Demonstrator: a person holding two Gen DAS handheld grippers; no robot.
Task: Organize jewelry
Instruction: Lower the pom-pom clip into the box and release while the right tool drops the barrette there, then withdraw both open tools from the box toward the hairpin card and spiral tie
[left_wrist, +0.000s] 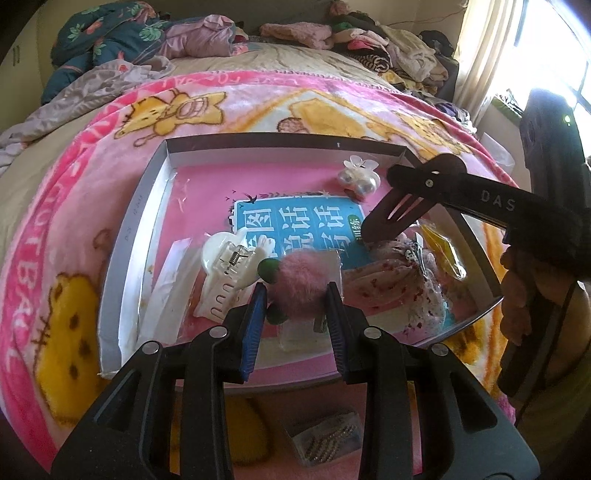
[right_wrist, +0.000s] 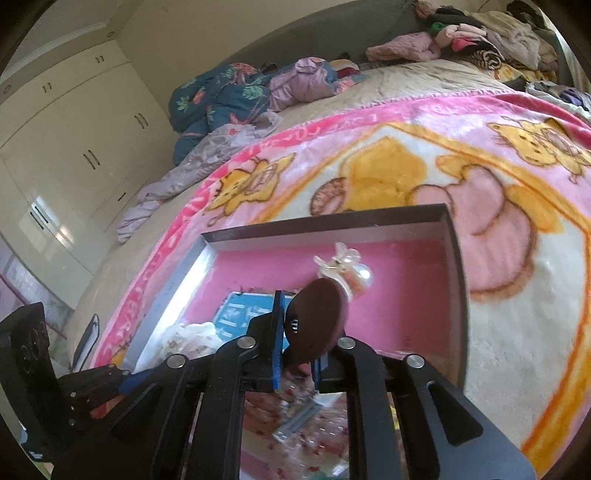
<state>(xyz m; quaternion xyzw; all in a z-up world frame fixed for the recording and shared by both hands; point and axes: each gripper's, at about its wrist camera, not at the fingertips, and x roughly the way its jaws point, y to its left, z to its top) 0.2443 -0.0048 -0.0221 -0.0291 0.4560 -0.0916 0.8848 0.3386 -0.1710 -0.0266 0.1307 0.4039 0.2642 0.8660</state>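
Note:
A shallow grey box (left_wrist: 147, 199) with a pink floor lies on the bed. My left gripper (left_wrist: 295, 295) is shut on a pink fluffy pom-pom hair clip (left_wrist: 301, 284) on its clear card, over the box's near side. My right gripper (right_wrist: 299, 347) is shut on a dark brown snap hair clip (right_wrist: 317, 317), which also shows in the left wrist view (left_wrist: 399, 214) above the box's right side. A white claw clip (left_wrist: 229, 273) lies left of the pom-pom. A pearl flower ornament (left_wrist: 358, 175) sits at the far right of the box (right_wrist: 452, 258); it also shows in the right wrist view (right_wrist: 343, 267).
A pink floral fabric piece (left_wrist: 399, 284) and a yellow packet (left_wrist: 443, 251) lie in the box's right part. A clear bag of small clips (left_wrist: 325, 435) lies on the pink cartoon blanket (left_wrist: 74, 258) below the box. Piles of clothes (left_wrist: 388, 48) line the far bed edge.

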